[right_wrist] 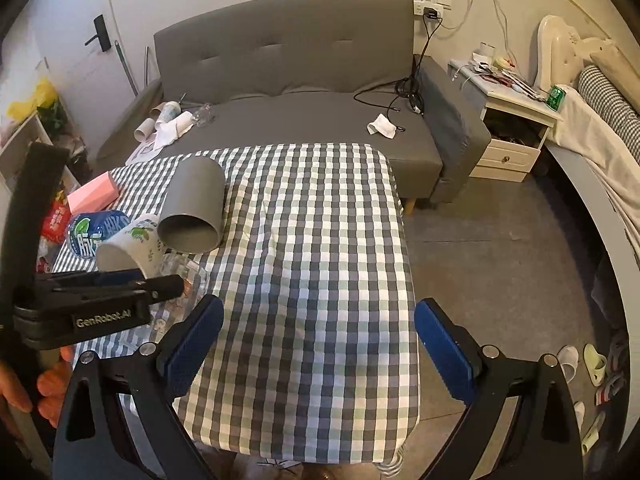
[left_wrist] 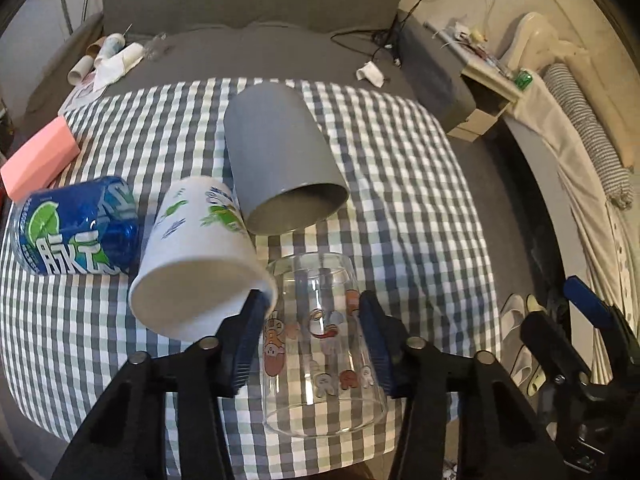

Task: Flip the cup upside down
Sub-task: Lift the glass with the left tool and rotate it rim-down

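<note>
A clear glass cup with cartoon prints lies between the blue pads of my left gripper, its mouth toward the camera, over the checked tablecloth. The pads sit against both sides of the glass. In the right wrist view the glass is mostly hidden behind the left gripper. My right gripper is open and empty above the tablecloth's near part.
A white printed cup and a grey cup lie on their sides just beside the glass. A blue drink can and a pink block lie at the left. A grey sofa stands behind the table.
</note>
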Tool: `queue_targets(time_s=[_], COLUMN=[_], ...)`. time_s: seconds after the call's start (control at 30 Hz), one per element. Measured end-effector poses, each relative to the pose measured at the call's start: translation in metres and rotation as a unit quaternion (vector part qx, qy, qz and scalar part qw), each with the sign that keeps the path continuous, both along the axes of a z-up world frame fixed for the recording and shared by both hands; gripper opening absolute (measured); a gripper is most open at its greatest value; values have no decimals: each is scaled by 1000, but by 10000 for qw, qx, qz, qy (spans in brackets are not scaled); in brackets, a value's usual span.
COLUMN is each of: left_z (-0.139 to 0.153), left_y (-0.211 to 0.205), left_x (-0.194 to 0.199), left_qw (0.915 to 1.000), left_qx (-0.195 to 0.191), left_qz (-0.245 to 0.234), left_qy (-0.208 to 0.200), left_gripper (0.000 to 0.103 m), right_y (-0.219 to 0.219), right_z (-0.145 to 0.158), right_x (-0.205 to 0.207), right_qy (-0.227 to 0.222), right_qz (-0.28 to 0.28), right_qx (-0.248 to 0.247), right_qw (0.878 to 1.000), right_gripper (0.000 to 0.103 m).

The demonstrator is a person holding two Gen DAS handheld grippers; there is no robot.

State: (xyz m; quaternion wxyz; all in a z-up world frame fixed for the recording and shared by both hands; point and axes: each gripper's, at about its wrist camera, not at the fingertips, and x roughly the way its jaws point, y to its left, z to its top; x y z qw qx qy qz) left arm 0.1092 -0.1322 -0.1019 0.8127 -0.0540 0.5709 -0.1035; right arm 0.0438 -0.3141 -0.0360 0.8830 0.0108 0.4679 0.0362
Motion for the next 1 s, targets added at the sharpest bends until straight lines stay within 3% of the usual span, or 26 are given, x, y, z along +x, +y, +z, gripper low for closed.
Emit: queue_targets(time_s=[0.13,0.37,0.7,0.8,1.0], left_z=[2,13,45,39,6], left_y=[2,15,8,8,-7], left_x=[1,-4,-15,-9,13], left_qw=[10000,9998,9999,10000,9982], left_qx=[-31,33,-32,-21,434], left_qz=[-47,105,-80,-14,-151], left_qy=[69,141,-68,8,379], left_gripper=[46,62,62,62,62], right_y=[1,1,-2,-3,-3], right_z=[1,1,4,5,6], right_x=[0,-1,-3,-3,-3], right_qy=[1,-6,-42,-54,-63], right_qz=[20,17,-29,-31,-34], right_qx=[-12,-4,51,76,79], right_qw=[10000,10000,10000,10000,9999], right_gripper=[97,97,97,97,97])
